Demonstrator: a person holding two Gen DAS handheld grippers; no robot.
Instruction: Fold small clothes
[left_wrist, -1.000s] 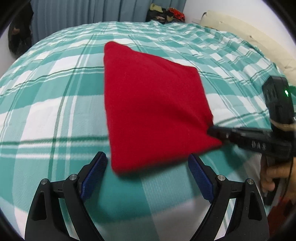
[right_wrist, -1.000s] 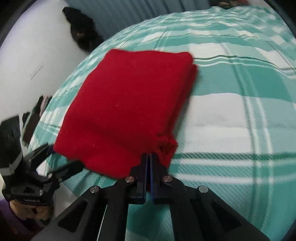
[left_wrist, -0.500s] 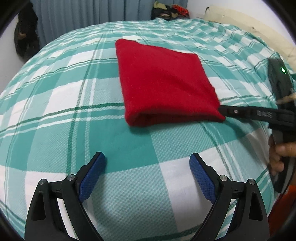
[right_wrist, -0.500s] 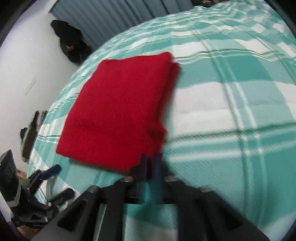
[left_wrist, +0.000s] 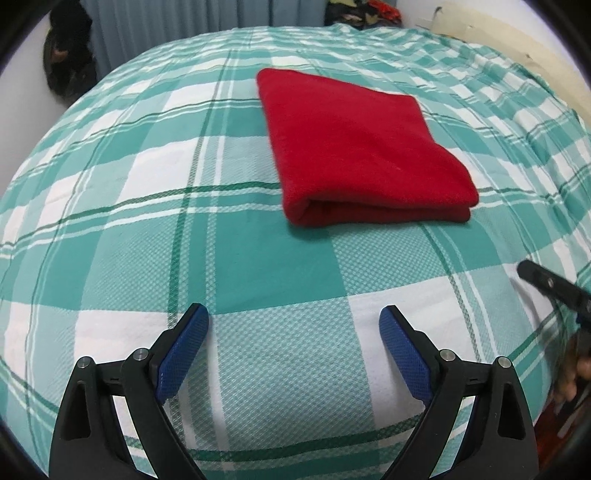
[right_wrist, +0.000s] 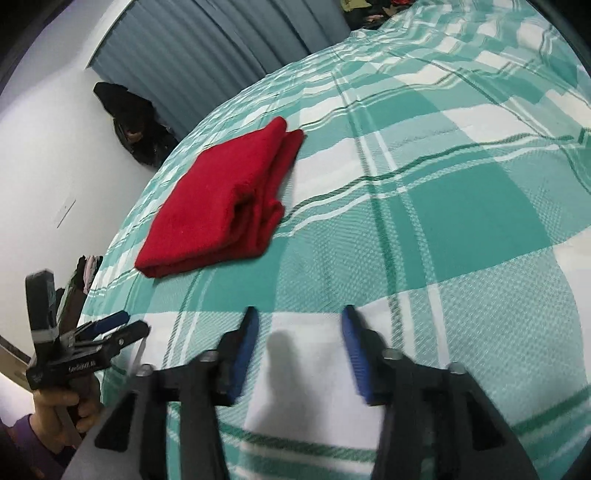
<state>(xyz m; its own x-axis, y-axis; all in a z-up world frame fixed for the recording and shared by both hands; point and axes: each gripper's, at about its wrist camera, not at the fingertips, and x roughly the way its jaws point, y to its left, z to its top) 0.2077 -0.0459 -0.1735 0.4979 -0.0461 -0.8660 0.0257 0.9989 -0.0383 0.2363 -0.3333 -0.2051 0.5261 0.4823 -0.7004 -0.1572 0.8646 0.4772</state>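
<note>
A red cloth (left_wrist: 354, 147) lies folded into a thick rectangle on the green and white checked bedspread (left_wrist: 258, 266). It also shows in the right wrist view (right_wrist: 221, 199), with its layered edges facing me. My left gripper (left_wrist: 293, 347) is open and empty, held back from the cloth's near folded edge. My right gripper (right_wrist: 299, 347) is open and empty, to the right of and nearer than the cloth. The right gripper's black tip (left_wrist: 543, 282) shows at the right edge of the left wrist view. The left gripper (right_wrist: 110, 332) shows at the lower left of the right wrist view.
Blue-grey curtains (right_wrist: 207, 55) hang behind the bed. A dark bag (right_wrist: 133, 125) sits against the white wall at the left. A pile of clothes (left_wrist: 362, 11) lies at the far end of the bed. A cream headboard edge (left_wrist: 517, 48) runs along the right.
My right gripper let go of the cloth's corner, opened and drew back. My left gripper also pulled back. The cloth now lies flat and still on the bed.
</note>
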